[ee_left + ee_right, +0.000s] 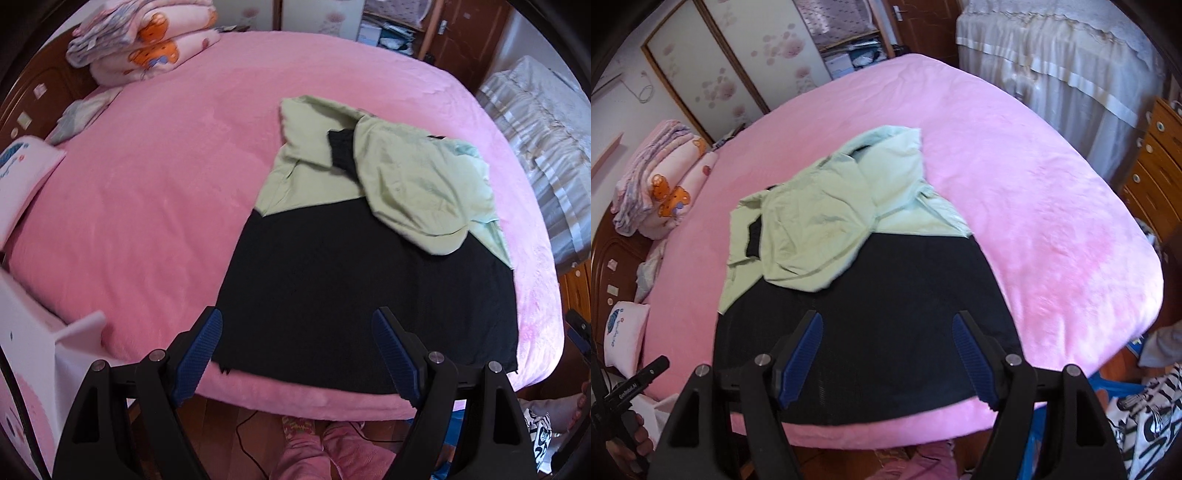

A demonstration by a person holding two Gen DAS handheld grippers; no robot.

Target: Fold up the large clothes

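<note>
A large garment lies flat on the pink bed (147, 192), with a black body (369, 295) and light green upper part (417, 184). Its green sleeves are folded across the chest, and one black cuff (341, 147) shows. In the right wrist view the black body (886, 288) runs to the bed's near edge under the green folds (820, 221). My left gripper (298, 314) hovers open above the hem's left part, nothing between its fingers. My right gripper (887, 315) hovers open over the lower black body, also holding nothing.
Folded blankets (147, 48) are stacked at the bed's far left, with a white pillow (26, 173) near the left edge. A white furniture piece (37, 332) stands at the near left, a draped cabinet (1052, 55) and wooden drawers (1160, 158) at the right. The person's pink legs (332, 450) are below.
</note>
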